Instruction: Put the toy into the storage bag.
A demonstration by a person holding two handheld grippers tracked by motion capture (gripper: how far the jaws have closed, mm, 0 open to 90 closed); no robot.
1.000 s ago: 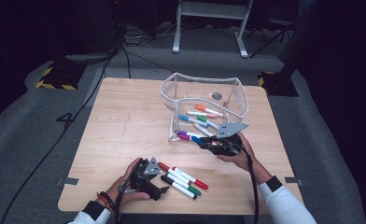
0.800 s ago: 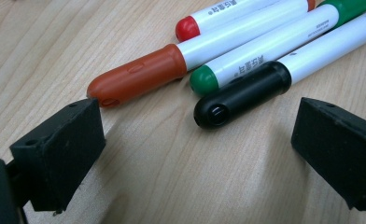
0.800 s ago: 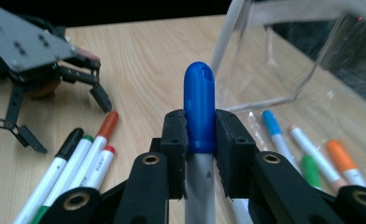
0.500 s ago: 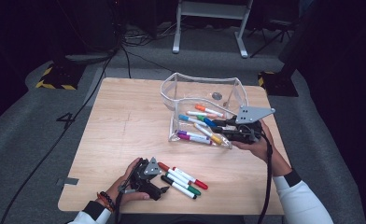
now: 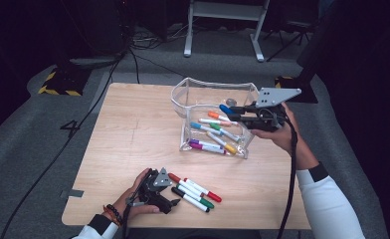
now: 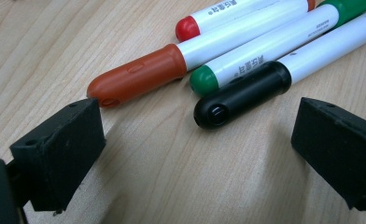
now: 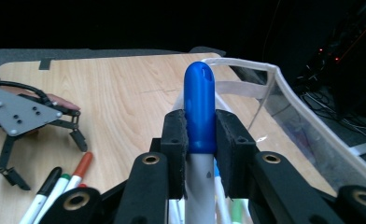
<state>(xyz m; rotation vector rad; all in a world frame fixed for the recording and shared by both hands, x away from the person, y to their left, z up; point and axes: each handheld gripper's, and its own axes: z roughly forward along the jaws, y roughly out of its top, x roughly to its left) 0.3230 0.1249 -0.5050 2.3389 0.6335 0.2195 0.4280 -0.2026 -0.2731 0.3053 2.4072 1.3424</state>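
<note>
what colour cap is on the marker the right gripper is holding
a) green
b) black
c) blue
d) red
c: in the right gripper view the fingers of the right gripper are clamped on a blue-capped marker, held above the clear pouch in the high view.

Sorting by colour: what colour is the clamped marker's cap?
Blue cap, clearest in the right gripper view.

Brightly lit from above on the table (image 5: pixel 133 129); black beyond its edges. Soft shadows under the jaws, slight blur on the nearest pads, no glare.
</note>
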